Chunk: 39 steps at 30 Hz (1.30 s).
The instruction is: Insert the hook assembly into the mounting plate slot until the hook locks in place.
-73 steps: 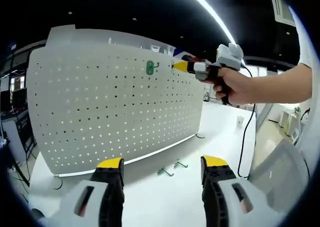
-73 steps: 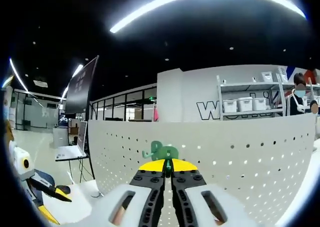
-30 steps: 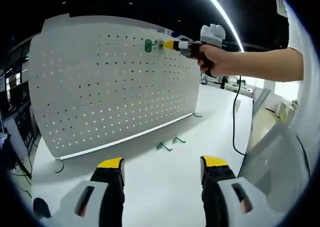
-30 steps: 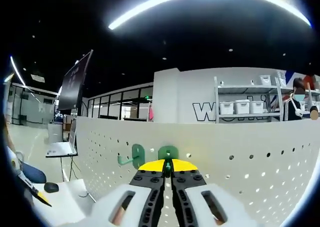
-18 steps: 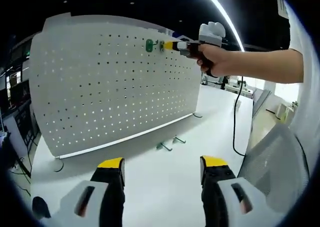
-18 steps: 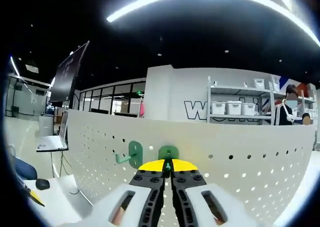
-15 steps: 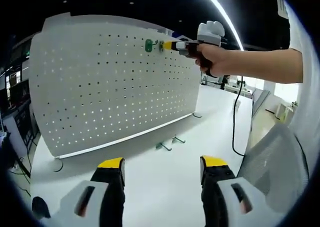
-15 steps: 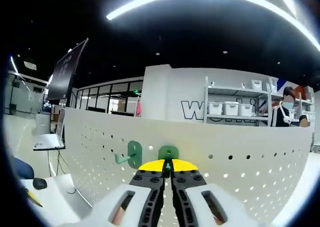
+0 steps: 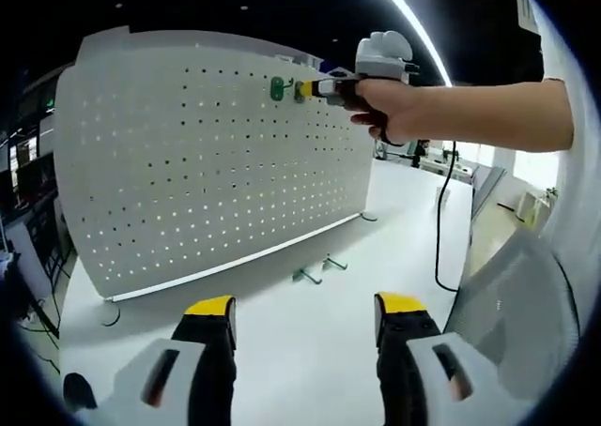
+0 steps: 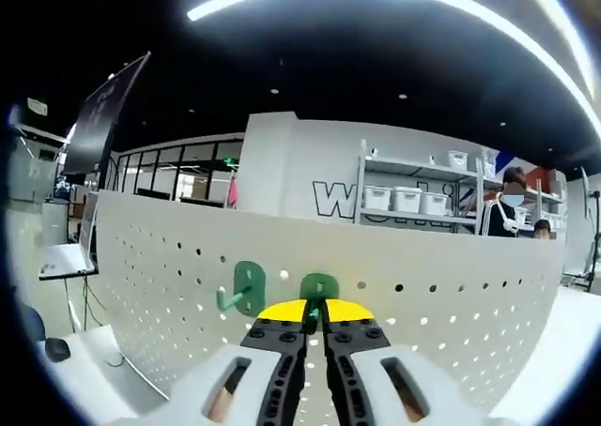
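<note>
A white pegboard mounting plate [image 9: 207, 163] stands upright on the white table [image 9: 310, 351]. One green hook [image 9: 278, 88] hangs near its top edge. Just right of it, my right gripper [image 9: 302, 89], held by a hand [image 9: 394, 107], is shut on a second green hook. In the right gripper view that held green hook [image 10: 319, 286] sits against the pegboard [image 10: 451, 304] right above my shut gripper [image 10: 315, 311], with the mounted green hook [image 10: 246, 290] to its left. My left gripper [image 9: 306, 306] is open low over the table, holding nothing.
Two loose metal hooks [image 9: 307, 276] [image 9: 333, 262] lie on the table in front of the board. A black cable [image 9: 439, 229] hangs from the right gripper. A grey mesh chair back [image 9: 526, 313] is at the right. Shelves with white bins [image 10: 404, 199] stand behind the board.
My right gripper with its hook has shifted left along the board's top, ending close beside the mounted hook. My left gripper stays open and low.
</note>
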Motion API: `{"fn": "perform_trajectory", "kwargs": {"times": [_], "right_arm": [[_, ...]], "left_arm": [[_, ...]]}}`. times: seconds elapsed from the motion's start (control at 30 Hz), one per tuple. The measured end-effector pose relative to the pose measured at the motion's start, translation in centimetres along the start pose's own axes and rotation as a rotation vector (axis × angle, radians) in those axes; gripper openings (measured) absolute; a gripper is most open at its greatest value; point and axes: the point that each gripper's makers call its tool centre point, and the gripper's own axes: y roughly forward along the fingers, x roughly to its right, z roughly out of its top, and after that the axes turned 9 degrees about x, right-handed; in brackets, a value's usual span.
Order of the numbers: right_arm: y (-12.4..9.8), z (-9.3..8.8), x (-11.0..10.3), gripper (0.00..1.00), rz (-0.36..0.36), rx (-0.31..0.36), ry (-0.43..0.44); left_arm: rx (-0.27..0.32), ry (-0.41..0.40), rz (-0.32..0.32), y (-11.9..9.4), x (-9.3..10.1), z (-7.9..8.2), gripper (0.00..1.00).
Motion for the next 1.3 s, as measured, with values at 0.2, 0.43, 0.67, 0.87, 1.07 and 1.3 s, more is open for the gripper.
{"fn": "perform_trajectory", "kwargs": {"times": [0.2, 0.43, 0.67, 0.87, 1.07, 1.3], "right_arm": [[0.0, -0.1, 0.2, 0.03, -0.016, -0.009, 0.032], [-0.1, 0.1, 0.0, 0.06, 0.013, -0.013, 0.049], [-0.3, 0.7, -0.6, 0.13, 0.072, 0.029, 0.058], [-0.8, 0.4, -0.6, 0.22, 0.109, 0.033, 0.050], [-1.5, 0.2, -1.3, 0.32, 0.186, 0.048, 0.057], [-2.0, 0.2, -1.5, 0.42, 0.225, 0.072, 0.096]], "left_arm": [[0.006, -0.009, 0.003, 0.0, -0.1, 0.0, 0.61], [0.016, -0.019, 0.002, 0.2, 0.0, 0.2, 0.59], [0.017, -0.016, 0.002, 0.4, 0.0, 0.4, 0.59], [0.018, -0.014, 0.005, 0.3, -0.1, 0.4, 0.59], [0.021, -0.026, 0.004, 0.4, 0.0, 0.5, 0.60], [0.016, -0.018, -0.004, 0.5, 0.2, 0.3, 0.60]]}}
